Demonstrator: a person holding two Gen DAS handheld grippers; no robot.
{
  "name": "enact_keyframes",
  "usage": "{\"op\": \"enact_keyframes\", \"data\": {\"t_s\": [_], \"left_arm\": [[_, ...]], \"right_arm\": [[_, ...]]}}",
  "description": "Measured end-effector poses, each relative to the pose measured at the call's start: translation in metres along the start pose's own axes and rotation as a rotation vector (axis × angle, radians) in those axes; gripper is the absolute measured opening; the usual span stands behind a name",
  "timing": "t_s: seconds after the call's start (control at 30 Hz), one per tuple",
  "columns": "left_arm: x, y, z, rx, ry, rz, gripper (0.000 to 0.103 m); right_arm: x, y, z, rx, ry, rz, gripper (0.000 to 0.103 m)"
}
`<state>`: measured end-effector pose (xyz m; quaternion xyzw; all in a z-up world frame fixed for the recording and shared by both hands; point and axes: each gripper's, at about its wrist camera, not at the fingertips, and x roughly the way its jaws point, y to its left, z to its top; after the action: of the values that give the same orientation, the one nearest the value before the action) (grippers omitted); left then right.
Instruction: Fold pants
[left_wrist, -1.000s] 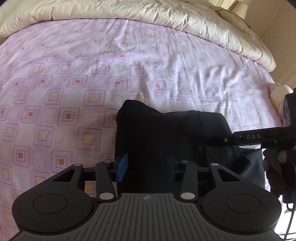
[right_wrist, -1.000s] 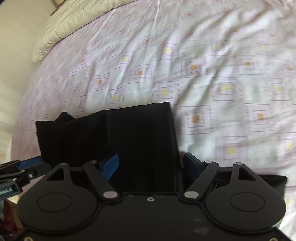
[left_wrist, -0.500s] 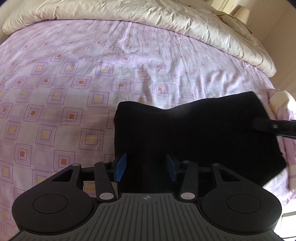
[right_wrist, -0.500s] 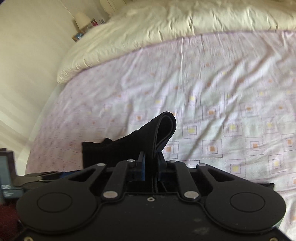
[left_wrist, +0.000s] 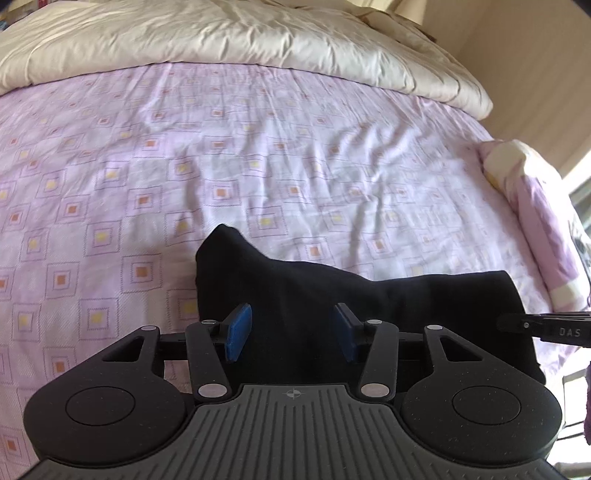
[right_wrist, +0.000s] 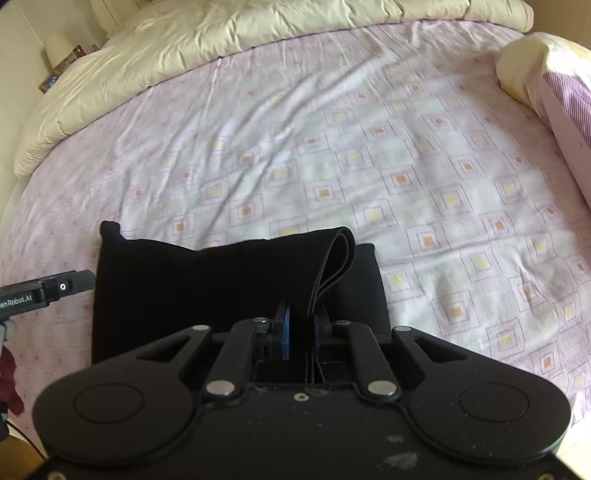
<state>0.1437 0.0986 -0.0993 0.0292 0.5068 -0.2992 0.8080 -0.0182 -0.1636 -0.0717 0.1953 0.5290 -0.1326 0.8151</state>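
Note:
The black pants (left_wrist: 332, 306) lie folded into a compact block near the front of the bed; they also show in the right wrist view (right_wrist: 207, 288). My left gripper (left_wrist: 291, 332) is open, its blue pads on either side of the fabric's left part without pinching it. My right gripper (right_wrist: 301, 332) is shut on the pants' right edge, where several folded layers stand up in a loop (right_wrist: 338, 254). The right gripper's finger shows at the right edge of the left wrist view (left_wrist: 546, 326).
The bed has a pink sheet with a square pattern (left_wrist: 258, 166). A cream duvet (left_wrist: 240, 37) is bunched along the far side. A pillow (right_wrist: 546, 81) lies at the right. A lamp (right_wrist: 57, 48) stands on a bedside table at the far left.
My right gripper closed on the pants' right edge and lifted it, then carried it lower over the block. The left gripper stayed open and its view tilted up.

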Motion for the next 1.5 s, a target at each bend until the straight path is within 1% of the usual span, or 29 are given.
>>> {"op": "enact_keyframes", "data": {"t_s": [0.07,0.13,0.23,0.3,0.4,0.47,0.53,0.6,0.63,0.67,0.73,0.77,0.8,0.87,0.9,1.0,1.1,1.23,1.3,1.37,1.43,1.5], "left_arm": [[0.004,-0.004,0.003,0.012,0.0,0.002,0.047],[0.008,-0.007,0.006,0.024,-0.001,0.008,0.047],[0.02,-0.008,0.012,0.044,0.001,0.046,0.047],[0.032,-0.004,0.017,0.04,0.013,0.08,0.047],[0.05,0.008,0.024,0.002,0.044,0.13,0.047],[0.06,0.018,0.027,-0.024,0.073,0.142,0.047],[0.066,0.022,0.03,-0.029,0.089,0.14,0.047],[0.068,0.022,0.033,-0.005,0.084,0.176,0.051],[0.069,0.023,0.034,-0.004,0.084,0.198,0.057],[0.072,0.027,0.035,-0.031,0.098,0.211,0.065],[0.08,0.043,0.033,-0.153,0.137,0.191,0.069],[0.08,0.048,0.031,-0.193,0.129,0.182,0.069],[0.08,0.046,0.031,-0.186,0.13,0.188,0.069],[0.081,0.036,0.032,-0.123,0.137,0.225,0.07],[0.082,0.034,0.032,-0.111,0.136,0.234,0.07],[0.082,0.04,0.031,-0.154,0.131,0.222,0.071],[0.077,0.041,0.033,-0.158,0.128,0.214,0.07],[0.049,0.035,0.032,-0.186,0.06,0.196,0.069],[0.033,0.027,0.026,-0.167,0.034,0.182,0.069],[0.021,0.015,0.014,-0.124,0.03,0.16,0.069],[0.011,0.003,-0.004,-0.073,0.038,0.145,0.069],[0.007,-0.007,-0.025,-0.033,0.065,0.128,0.069]], "right_arm": [[-0.001,0.003,0.002,-0.011,-0.016,0.003,0.013],[-0.009,0.012,0.005,-0.051,-0.052,0.006,0.013],[-0.013,0.017,0.01,-0.102,-0.087,-0.006,0.013],[-0.003,0.012,0.013,-0.096,-0.067,-0.021,0.013],[0.02,-0.001,0.013,-0.069,-0.01,-0.051,0.013],[0.033,-0.005,0.013,-0.076,0.014,-0.065,0.013],[0.041,-0.003,0.014,-0.1,0.021,-0.078,0.013],[0.047,-0.002,0.015,-0.119,0.028,-0.088,0.013],[0.049,-0.002,0.015,-0.123,0.031,-0.091,0.014],[0.051,-0.003,0.016,-0.124,0.034,-0.092,0.014],[0.054,-0.006,0.015,-0.118,0.04,-0.091,0.015],[0.056,-0.008,0.014,-0.116,0.045,-0.091,0.017],[0.059,-0.01,0.014,-0.115,0.052,-0.092,0.018],[0.063,-0.011,0.014,-0.114,0.068,-0.092,0.02],[0.065,-0.011,0.015,-0.116,0.074,-0.093,0.02],[0.072,-0.01,0.018,-0.14,0.086,-0.095,0.021],[0.074,-0.01,0.019,-0.164,0.083,-0.088,0.022],[0.072,-0.014,0.017,-0.161,0.074,-0.074,0.021],[0.072,-0.014,0.016,-0.152,0.07,-0.076,0.021],[0.071,-0.014,0.016,-0.144,0.064,-0.076,0.021],[0.067,-0.014,0.016,-0.131,0.048,-0.075,0.021],[0.062,-0.013,0.015,-0.124,0.021,-0.077,0.02]]}}
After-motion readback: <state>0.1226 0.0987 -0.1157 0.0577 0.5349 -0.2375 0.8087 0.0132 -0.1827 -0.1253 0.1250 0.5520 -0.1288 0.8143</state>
